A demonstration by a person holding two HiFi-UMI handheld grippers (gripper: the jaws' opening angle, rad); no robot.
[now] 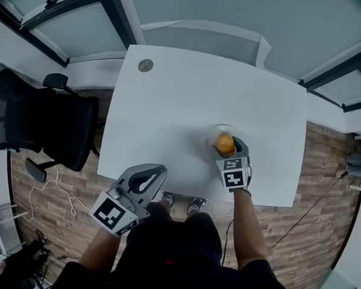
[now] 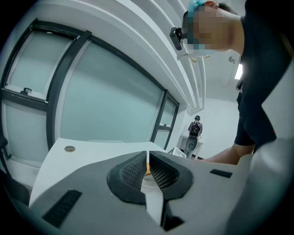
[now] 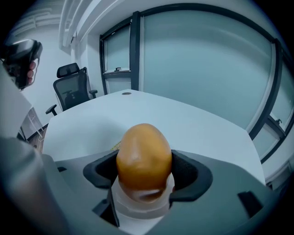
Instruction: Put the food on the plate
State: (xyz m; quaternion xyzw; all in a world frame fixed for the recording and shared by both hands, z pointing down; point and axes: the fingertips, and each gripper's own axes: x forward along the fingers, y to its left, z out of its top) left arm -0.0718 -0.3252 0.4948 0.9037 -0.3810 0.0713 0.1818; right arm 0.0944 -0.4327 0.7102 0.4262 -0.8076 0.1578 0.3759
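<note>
Right now the small pale plate [image 1: 212,134] near the white table's [image 1: 170,110] front edge has the food [image 1: 224,144] directly over it, clamped between the right gripper's [image 1: 227,150] jaws; contact with the plate can't be told. Left gripper [image 2: 148,160] is nearly closed, empty, at the table's front edge. Black office chair [image 1: 43,121], wood floor [image 1: 322,196], frosted glass walls [image 3: 202,64]. The food is orange, smooth and egg-shaped.

no legible text, labels, brands or numbers anywhere
</note>
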